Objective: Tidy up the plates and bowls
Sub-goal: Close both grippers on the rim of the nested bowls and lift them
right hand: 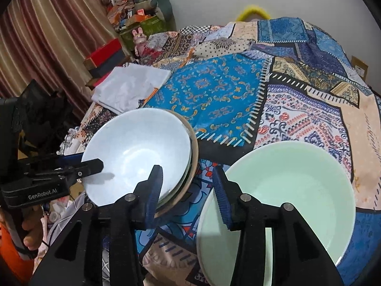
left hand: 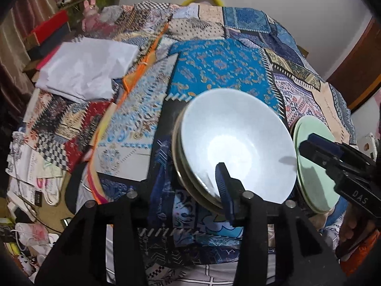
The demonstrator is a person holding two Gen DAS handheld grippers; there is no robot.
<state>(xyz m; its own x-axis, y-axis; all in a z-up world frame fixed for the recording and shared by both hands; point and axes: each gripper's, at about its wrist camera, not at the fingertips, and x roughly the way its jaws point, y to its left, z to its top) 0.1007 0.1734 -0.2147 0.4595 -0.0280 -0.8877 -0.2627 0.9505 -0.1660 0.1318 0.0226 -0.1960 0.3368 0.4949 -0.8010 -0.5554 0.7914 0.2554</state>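
A white bowl (left hand: pixel 235 143) (right hand: pixel 138 152) tops a nested stack with green and tan rims on the patchwork cloth. My left gripper (left hand: pixel 191 160) (right hand: pixel 95 162) straddles the stack's near rim. One finger stands inside the bowl and the other outside, with the jaws apart and no squeeze visible. To the right, a pale green bowl (right hand: pixel 285 190) (left hand: pixel 314 174) rests on a white plate (right hand: pixel 202 243). My right gripper (right hand: pixel 188 187) (left hand: pixel 308 144) is open at the green bowl's left rim. Its right pad sits over the rim and its left finger hangs beside the white stack.
A patchwork cloth (right hand: pixel 214 88) covers the whole surface beyond the bowls. A folded white cloth (right hand: pixel 128 88) (left hand: pixel 88 71) lies at the far left. Boxes, a pink rabbit toy (right hand: pixel 139 40) and clutter line the left edge by a curtain. A hand (right hand: pixel 31 233) holds the left gripper.
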